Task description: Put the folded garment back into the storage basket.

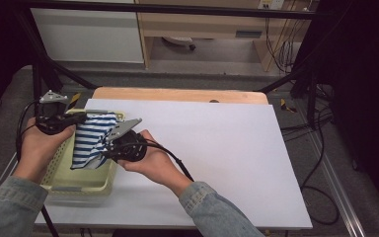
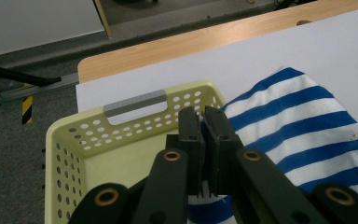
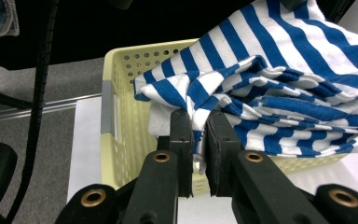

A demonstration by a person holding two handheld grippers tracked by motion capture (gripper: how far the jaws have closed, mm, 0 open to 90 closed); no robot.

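while both grippers pinch the striped cloth (image 1: 93,139) over the basket (image 1: 79,183)
left gripper (image 2: 204,122), right gripper (image 3: 199,126) clamped on fabric; lift evenly, clear the rim.

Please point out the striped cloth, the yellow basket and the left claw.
striped cloth (image 3: 279,70): right gripper view, on a blue stripe.
yellow basket (image 2: 135,103): left gripper view, on its grey handle.
left claw (image 1: 81,117): high view, at the fingertips.
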